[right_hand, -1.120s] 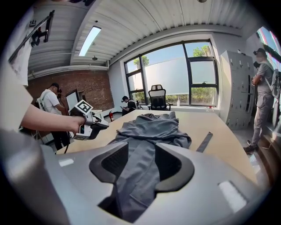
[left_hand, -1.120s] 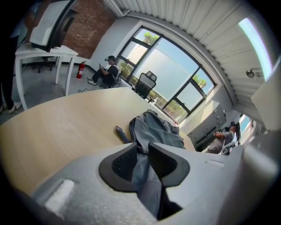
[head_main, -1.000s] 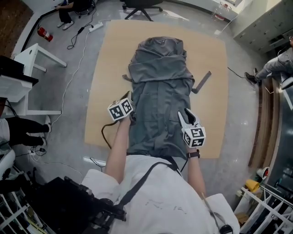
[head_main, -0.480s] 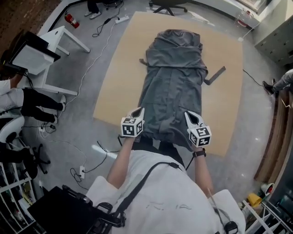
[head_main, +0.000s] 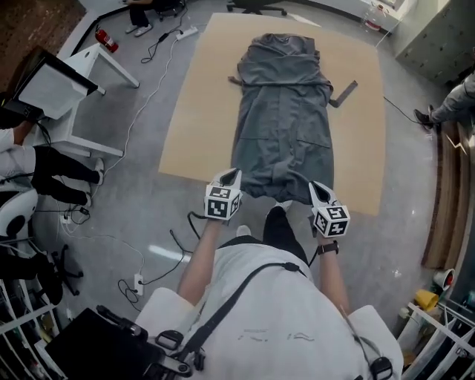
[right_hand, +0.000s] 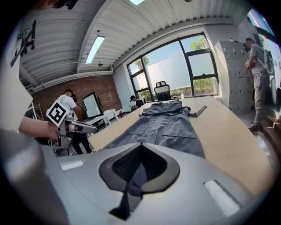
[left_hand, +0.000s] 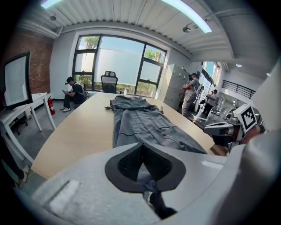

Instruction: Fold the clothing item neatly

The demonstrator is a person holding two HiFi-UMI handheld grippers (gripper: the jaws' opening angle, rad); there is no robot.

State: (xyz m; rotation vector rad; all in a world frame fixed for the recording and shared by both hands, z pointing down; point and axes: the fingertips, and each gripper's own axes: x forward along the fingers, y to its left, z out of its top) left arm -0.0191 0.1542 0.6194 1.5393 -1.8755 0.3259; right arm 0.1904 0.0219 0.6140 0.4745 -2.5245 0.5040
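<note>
1. The grey garment (head_main: 282, 126) lies stretched lengthwise down the middle of the tan bench (head_main: 197, 111). It forms one long narrow panel, bunched in soft folds at the far end, with its near hem just short of the bench's near edge.
2. A dark strap (head_main: 343, 93) sticks out at an angle from the garment's right side, toward the far end.
3. My left gripper (head_main: 231, 177) is clamped on the near left corner of the hem. The left gripper view shows a pinch of grey cloth caught between the closed pads.
4. My right gripper (head_main: 318, 187) is closed the same way on the near right corner, with a fold of cloth trapped between its pads.
5. The two grippers sit at the bench's near edge, well apart, and the hem runs between them.
6. A second ago both grippers were farther up the bench, flanking the garment's lower part, and the right gripper's jaws stood apart. Both have since drawn back to the hem, and the right gripper has closed on it.
7. Around the bench are a white desk (head_main: 82, 67) and a fire extinguisher (head_main: 106, 41) at the left, and an office chair (head_main: 256, 6) past the far end.
</note>
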